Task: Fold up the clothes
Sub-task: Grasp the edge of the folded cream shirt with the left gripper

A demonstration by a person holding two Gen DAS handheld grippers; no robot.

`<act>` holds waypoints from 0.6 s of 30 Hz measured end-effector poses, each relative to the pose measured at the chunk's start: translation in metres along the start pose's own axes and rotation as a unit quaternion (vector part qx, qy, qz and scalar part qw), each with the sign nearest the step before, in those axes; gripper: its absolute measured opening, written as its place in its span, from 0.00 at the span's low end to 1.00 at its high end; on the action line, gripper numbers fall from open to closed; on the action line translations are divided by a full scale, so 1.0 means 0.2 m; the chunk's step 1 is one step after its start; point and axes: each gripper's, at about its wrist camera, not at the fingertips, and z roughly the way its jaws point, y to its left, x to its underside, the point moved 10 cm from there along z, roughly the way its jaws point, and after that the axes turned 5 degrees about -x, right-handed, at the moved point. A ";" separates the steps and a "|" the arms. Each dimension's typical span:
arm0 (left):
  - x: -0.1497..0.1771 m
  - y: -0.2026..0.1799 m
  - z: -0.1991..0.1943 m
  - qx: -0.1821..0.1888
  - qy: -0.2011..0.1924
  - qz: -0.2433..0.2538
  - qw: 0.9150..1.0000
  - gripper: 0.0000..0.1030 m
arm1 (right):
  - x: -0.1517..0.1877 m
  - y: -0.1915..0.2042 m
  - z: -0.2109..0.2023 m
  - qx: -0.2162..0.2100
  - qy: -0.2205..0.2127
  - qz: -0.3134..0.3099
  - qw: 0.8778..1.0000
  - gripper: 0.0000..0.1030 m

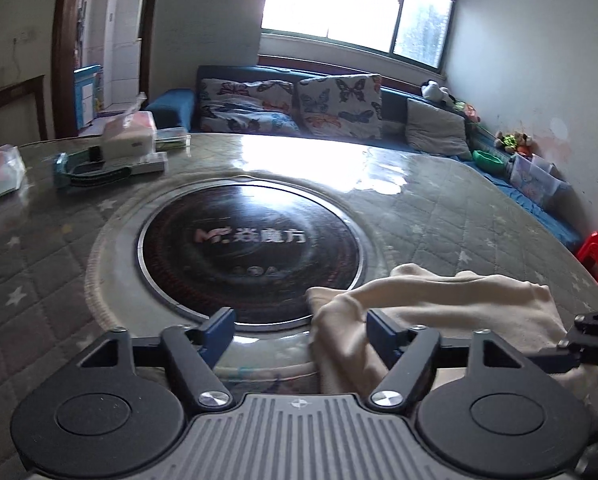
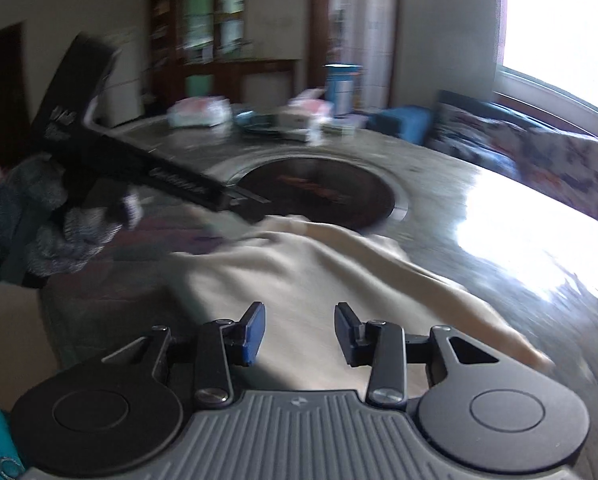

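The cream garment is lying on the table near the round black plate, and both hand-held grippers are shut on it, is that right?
Not quite. The cream garment does lie on the table near the round black plate, but both are open: the left hand-held gripper in the left wrist view and the right hand-held gripper in the right wrist view each show spread fingers gripping nothing.

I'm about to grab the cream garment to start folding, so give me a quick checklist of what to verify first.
1. Left gripper open: ok, jaws spread wide.
2. Right gripper open: ok, nothing between the pads.
3. Cream garment flat: not ok, it lies rumpled with raised folds.
4. Garment clear of the black round cooktop: not ok, one edge overlaps its rim.
5. Far-side clutter, such as the tissue box, away from the garment: ok.
6. Right wrist view sharp: not ok, it is motion-blurred.
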 end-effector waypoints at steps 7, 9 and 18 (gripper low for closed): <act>0.01 0.11 -0.06 -0.004 0.002 -0.042 0.999 0.92 | -0.07 0.32 0.18 -0.041 0.023 -0.104 0.994 0.47; 0.03 0.13 -0.06 0.007 0.010 -0.058 0.998 0.92 | -0.07 0.36 0.22 -0.034 0.030 -0.121 0.992 0.48; 0.13 0.08 0.00 0.072 0.073 -0.146 0.984 0.92 | -0.05 0.38 0.29 0.013 0.042 -0.147 0.988 0.20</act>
